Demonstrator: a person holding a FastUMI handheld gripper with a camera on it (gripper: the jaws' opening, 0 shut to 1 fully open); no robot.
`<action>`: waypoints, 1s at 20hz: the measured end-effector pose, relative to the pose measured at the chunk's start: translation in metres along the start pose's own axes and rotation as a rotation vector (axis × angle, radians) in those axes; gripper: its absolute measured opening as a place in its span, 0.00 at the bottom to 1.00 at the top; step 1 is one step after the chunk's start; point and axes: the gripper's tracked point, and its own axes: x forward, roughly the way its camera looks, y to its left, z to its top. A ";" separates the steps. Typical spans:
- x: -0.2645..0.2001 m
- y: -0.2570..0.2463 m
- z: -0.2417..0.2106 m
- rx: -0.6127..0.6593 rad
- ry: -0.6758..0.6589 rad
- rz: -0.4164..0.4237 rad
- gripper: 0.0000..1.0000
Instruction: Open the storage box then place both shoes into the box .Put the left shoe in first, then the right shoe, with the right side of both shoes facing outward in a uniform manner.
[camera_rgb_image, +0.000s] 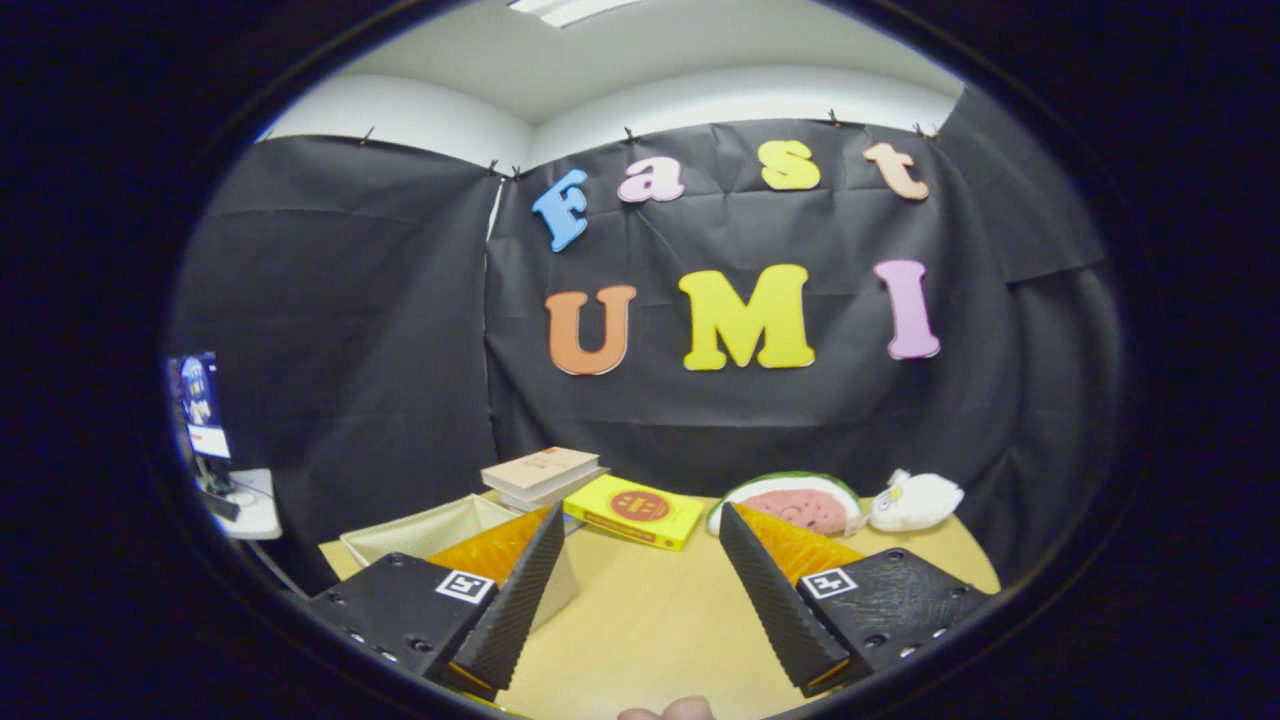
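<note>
A monitor (203, 405) stands on a small white stand (250, 505) at the far left, outside the booth's black cloth wall (380, 330), its screen lit. Next to the right, on the wooden table (650, 620), sits an open beige storage box (425, 532), its near corner partly hidden behind the left finger; no lid can be made out on it and its interior appears shallow, though the contents cannot be confirmed from this angle. Just behind the box lies a stack of books (540, 475) with a tan cover on top, and beside that a yellow book (635, 512) lies flat, beyond the gap between the fingers. The gripper (640, 545) is held above the table with its fingers spread wide apart, nothing between them and neither finger touching any object; bare table top shows in the gap. To the right, beyond the right finger, a watermelon-slice plush (795, 502) rests on the table, and just beside it a small white plush toy (915, 500) lies near the table's far edge. A fingertip (670, 710) of the person shows at the bottom, between the finger bases
</note>
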 end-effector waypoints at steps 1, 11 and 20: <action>-0.007 -0.022 -0.003 -0.026 0.001 -0.037 0.95; -0.064 -0.239 -0.129 0.040 0.292 -0.308 0.95; -0.036 -0.255 -0.249 0.103 0.647 -0.236 0.96</action>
